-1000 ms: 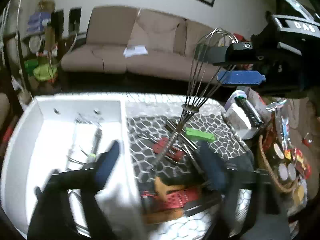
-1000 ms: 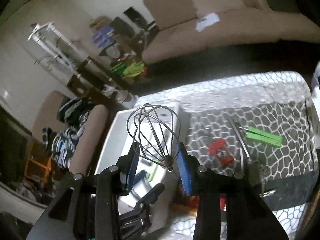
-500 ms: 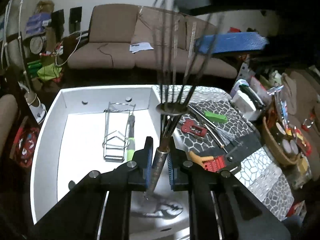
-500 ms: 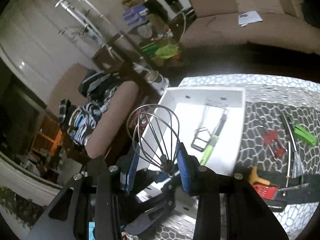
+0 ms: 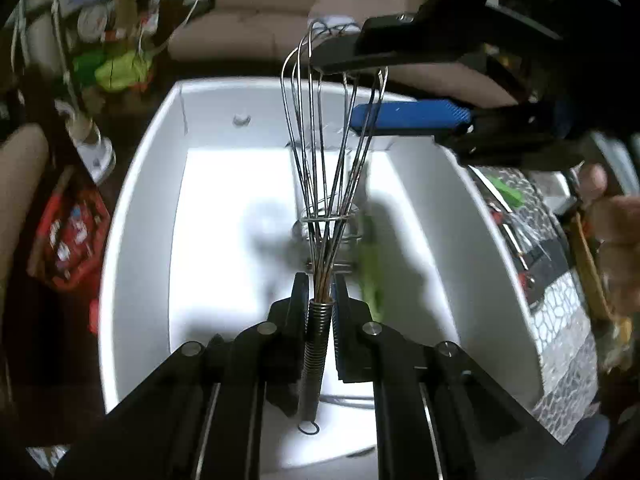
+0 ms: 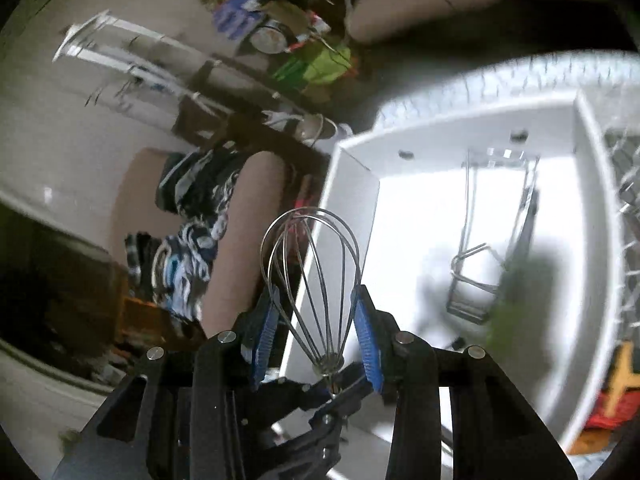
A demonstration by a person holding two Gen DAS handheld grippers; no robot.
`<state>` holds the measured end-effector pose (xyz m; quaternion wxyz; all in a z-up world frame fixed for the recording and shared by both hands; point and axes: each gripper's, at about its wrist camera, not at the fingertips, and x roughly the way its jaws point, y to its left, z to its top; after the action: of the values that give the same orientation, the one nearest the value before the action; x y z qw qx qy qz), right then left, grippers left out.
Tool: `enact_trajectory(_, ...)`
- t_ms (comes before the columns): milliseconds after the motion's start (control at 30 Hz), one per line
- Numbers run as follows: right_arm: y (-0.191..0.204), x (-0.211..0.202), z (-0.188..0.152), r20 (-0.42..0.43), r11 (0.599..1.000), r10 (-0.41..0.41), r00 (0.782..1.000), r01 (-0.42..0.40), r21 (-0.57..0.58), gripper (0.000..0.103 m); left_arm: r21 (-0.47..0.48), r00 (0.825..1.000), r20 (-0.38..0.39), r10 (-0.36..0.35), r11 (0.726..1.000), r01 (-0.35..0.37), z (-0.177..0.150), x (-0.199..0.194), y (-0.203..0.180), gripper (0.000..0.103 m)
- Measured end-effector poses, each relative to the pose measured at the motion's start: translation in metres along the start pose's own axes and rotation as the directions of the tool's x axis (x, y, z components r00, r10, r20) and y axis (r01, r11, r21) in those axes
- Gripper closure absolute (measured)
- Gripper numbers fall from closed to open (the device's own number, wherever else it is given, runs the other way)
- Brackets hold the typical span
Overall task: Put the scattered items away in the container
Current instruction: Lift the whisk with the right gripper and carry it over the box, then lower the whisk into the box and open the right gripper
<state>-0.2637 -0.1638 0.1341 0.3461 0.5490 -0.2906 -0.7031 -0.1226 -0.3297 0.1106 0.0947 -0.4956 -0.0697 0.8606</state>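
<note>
A metal whisk (image 5: 332,168) hangs upright over the white container (image 5: 136,208). My left gripper (image 5: 320,300) is shut on the whisk's coiled handle (image 5: 316,344). My right gripper (image 6: 318,332) holds the whisk's wire head (image 6: 312,280) between its blue pads (image 6: 366,340); it also shows in the left wrist view (image 5: 408,118), top right. Inside the container lie a wire rack (image 6: 480,248) and a green-handled tool (image 6: 516,292).
The container (image 6: 596,264) sits on a hexagon-patterned mat (image 5: 560,320). On the mat to the right lie a green item (image 5: 506,192), red tools (image 5: 524,280) and an orange-handled tool (image 6: 620,376). A sofa (image 5: 256,32) stands beyond the table.
The whisk has been carried from over the mat to over the container. My left gripper went from open and low to shut on the handle. Both views now sit lower and closer to the container.
</note>
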Motion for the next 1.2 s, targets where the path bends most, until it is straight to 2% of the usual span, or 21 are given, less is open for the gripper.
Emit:
enact_trajectory(67, -0.017, 0.023, 0.011, -0.012, 1.000, 0.003, 1.000, -0.002, 0.025, 0.065, -0.024, 0.999, -0.038, -0.001, 1.000, 0.000, 0.005, 0.019, 0.008, 0.093)
enact_trajectory(200, -0.040, 0.063, 0.032, -0.043, 0.999, -0.046, 0.998, 0.047, 0.027, 0.065, -0.082, 0.992, -0.122, -0.016, 0.997, 0.006, 0.020, 0.055, 0.023, 0.093)
enact_trajectory(400, -0.066, 0.090, 0.059, -0.025, 0.997, -0.067, 0.997, 0.068, 0.043, 0.065, -0.030, 0.975, -0.199, 0.095, 0.994, -0.103, 0.045, 0.099, 0.031, 0.093)
enact_trajectory(533, -0.077, 0.103, 0.069, -0.035, 0.992, -0.122, 0.992, 0.123, 0.029, 0.065, -0.054, 0.964, -0.246, 0.099, 0.992, -0.116, 0.045, 0.125, 0.037, 0.092)
enact_trajectory(667, -0.085, 0.111, 0.074, -0.029, 0.980, -0.201, 0.979, 0.201, -0.001, 0.065, -0.090, 0.969, -0.234, 0.073, 0.991, -0.097, 0.043, 0.133, 0.040, 0.092)
enact_trajectory(767, -0.089, 0.110, 0.074, -0.034, 0.982, -0.189, 0.981, 0.189, 0.019, 0.064, -0.114, 0.970, -0.231, 0.071, 0.989, -0.099, 0.039, 0.132, 0.042, 0.090)
enact_trajectory(800, -0.089, 0.108, 0.073, -0.029, 0.983, -0.180, 0.983, 0.181, 0.022, 0.060, -0.111, 0.970, -0.229, 0.081, 0.988, -0.109, 0.037, 0.131, 0.041, 0.081)
enact_trajectory(833, -0.088, 0.104, 0.072, -0.022, 0.985, -0.172, 0.985, 0.172, 0.024, 0.058, -0.102, 0.970, -0.222, 0.101, 0.987, -0.126, 0.033, 0.129, 0.039, 0.061)
enact_trajectory(867, -0.086, 0.099, 0.072, -0.013, 0.987, -0.160, 0.987, 0.160, 0.026, 0.051, -0.103, 0.971, -0.212, 0.107, 0.986, -0.131, 0.029, 0.126, 0.038, 0.049)
enact_trajectory(900, -0.082, 0.090, 0.070, 0.005, 0.990, -0.141, 0.990, 0.141, 0.019, 0.043, -0.109, 0.973, -0.204, 0.111, 0.985, -0.135, 0.026, 0.124, 0.038, 0.029)
enact_trajectory(933, -0.079, 0.086, 0.069, 0.010, 0.991, -0.131, 0.991, 0.131, 0.011, 0.039, -0.129, 0.975, -0.189, 0.114, 0.982, -0.140, 0.020, 0.118, 0.038, 0.024)
enact_trajectory(1000, -0.069, 0.071, 0.064, 0.009, 0.994, -0.112, 0.994, 0.112, -0.014, 0.021, -0.163, 0.979, -0.181, 0.097, 0.978, -0.127, 0.010, 0.110, 0.039, 0.024)
enact_trajectory(1100, -0.051, 0.046, 0.054, 0.006, 0.996, -0.083, 0.997, 0.084, -0.041, 0.014, -0.205, 0.985, -0.156, 0.069, 0.974, -0.100, -0.001, 0.093, 0.036, 0.021)
enact_trajectory(1200, -0.032, 0.018, 0.043, 0.032, 0.993, -0.089, 0.996, 0.091, -0.079, 0.005, -0.219, 0.993, -0.103, 0.053, 0.973, -0.075, -0.010, 0.067, 0.026, 0.005)
